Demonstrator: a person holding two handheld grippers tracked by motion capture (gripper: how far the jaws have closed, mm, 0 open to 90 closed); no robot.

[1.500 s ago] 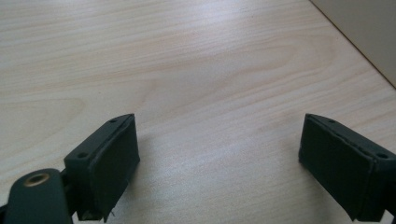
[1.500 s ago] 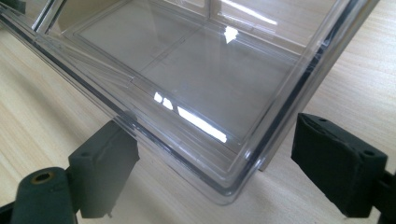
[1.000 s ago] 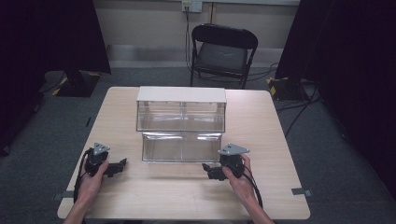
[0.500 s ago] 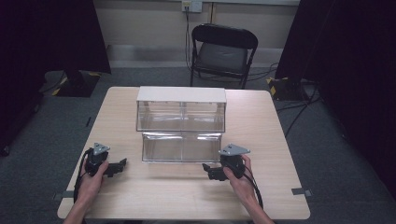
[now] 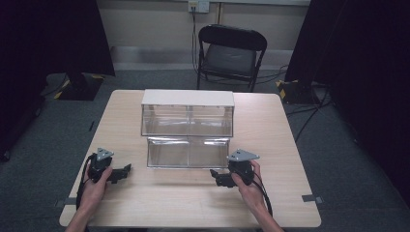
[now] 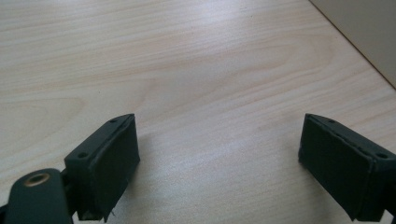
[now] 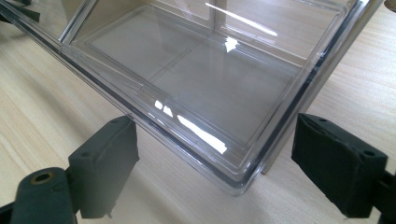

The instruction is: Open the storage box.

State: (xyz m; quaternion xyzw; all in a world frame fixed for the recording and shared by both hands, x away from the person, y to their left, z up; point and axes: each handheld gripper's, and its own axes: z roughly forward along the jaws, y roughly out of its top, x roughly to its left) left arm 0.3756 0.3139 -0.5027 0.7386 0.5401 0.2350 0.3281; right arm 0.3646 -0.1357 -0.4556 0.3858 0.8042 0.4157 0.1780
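Clear plastic drawer (image 5: 187,152) is sitting pulled out in front of the white-topped cabinet (image 5: 187,112), mid-table (image 5: 145,203), its back edge seemingly under the cabinet's lower slot. In the right gripper view the drawer (image 7: 196,79) is showing a near corner, thin transparent walls, a divider down the middle, nothing inside.

Right gripper (image 5: 216,177) is resting on the table just off the drawer's front right corner, jaws spread wide, holding nothing; in its own view the corner is lying between and just ahead of the jaws, not touching. Left gripper (image 5: 124,170) is lying on the table off the drawer's front left corner, apart from it, jaws also spread wide and gripping nothing, facing bare wood.

Handling, judged: drawer is looking light, stiff, hard plastic, slick and glossy, likely to slip under the pads and to crack if squeezed hard. Best hold is probably the front wall or its rim, pinched across the thin wall, or pushing flat on the front face.

Long axis is running left-right, parallel to the cabinet front. Open side is facing up; front face is pointing toward the person, back toward the cabinet.
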